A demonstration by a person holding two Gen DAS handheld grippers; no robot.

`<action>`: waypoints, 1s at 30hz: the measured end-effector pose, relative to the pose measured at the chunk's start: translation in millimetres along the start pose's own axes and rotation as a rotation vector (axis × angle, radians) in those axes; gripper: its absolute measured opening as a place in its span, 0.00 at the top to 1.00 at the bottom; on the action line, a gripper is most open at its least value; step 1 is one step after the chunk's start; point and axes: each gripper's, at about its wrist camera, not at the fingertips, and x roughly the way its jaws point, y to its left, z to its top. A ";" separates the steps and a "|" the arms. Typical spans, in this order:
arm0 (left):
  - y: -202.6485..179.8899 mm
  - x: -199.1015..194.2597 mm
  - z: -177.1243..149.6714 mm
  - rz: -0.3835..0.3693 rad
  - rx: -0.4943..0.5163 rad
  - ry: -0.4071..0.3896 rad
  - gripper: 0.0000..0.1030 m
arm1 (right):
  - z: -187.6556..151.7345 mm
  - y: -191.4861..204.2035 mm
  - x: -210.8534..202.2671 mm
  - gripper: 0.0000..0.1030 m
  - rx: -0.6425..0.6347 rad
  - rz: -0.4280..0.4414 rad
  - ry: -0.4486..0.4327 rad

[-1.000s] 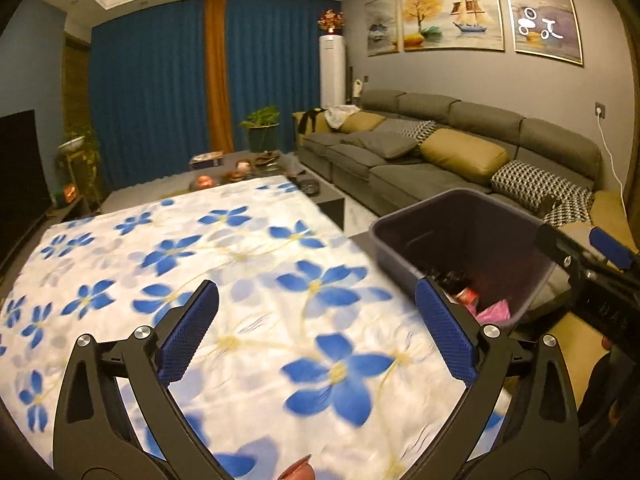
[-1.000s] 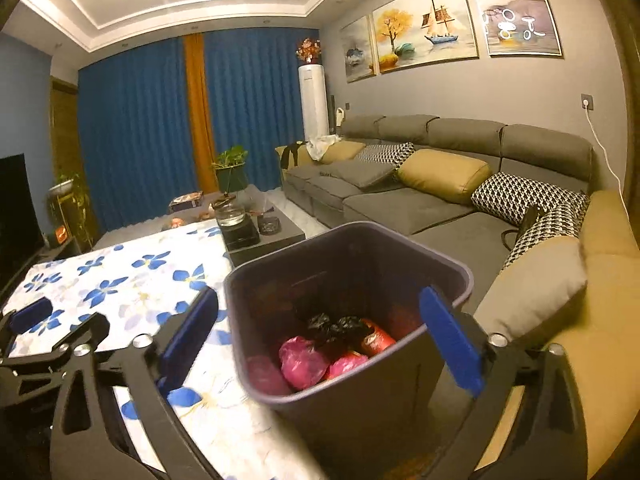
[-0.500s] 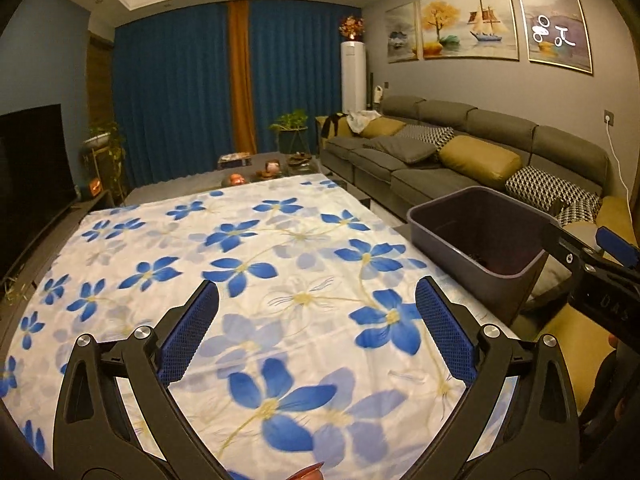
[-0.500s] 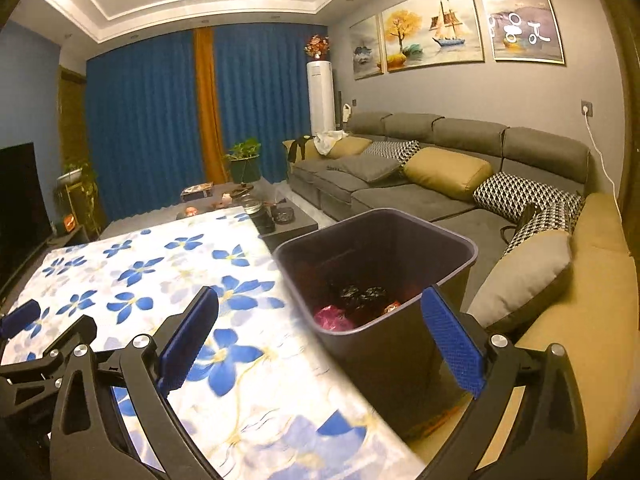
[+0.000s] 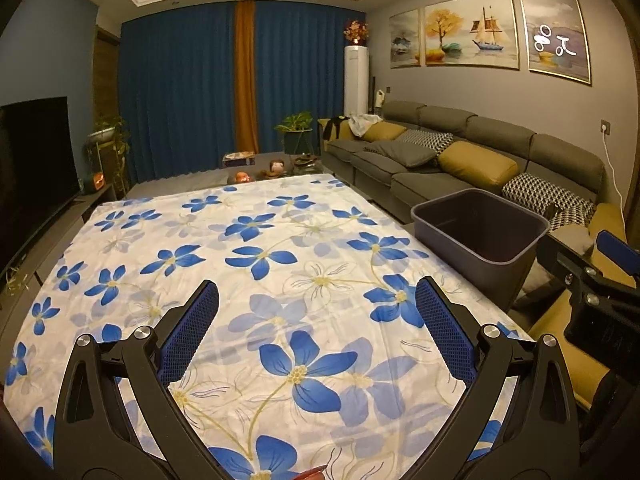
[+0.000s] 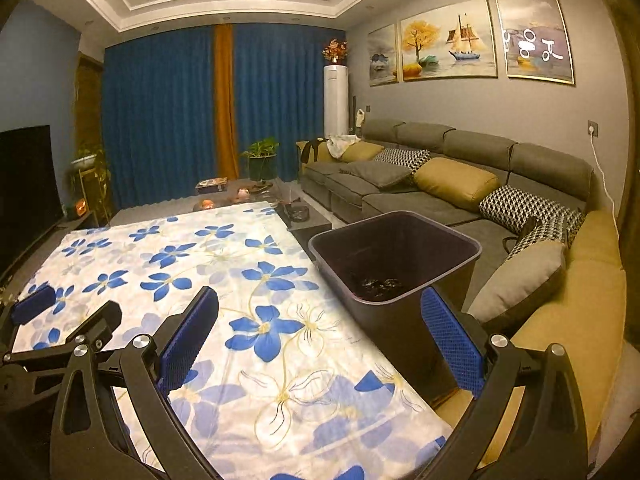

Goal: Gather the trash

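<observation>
Having drawn back from the bin (image 6: 396,264), both claws (image 5: 316,332) (image 6: 320,336) gape empty.

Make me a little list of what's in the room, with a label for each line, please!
table: covered by a white cloth with blue flowers, no trash seen on it
bin: dark bin beside the table's right edge, near the sofa
inside bin: dark scraps at the bottom, hard to tell what
left gripper: open, holding nothing, above the cloth
right gripper: open, holding nothing, near the bin
wall: three paintings
window side: blue curtains
</observation>
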 end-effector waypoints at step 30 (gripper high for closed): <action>10.7 -18.3 0.0 -0.004 -0.046 -0.022 0.06 | -6.1 5.5 -11.1 0.05 -0.011 -0.009 -0.016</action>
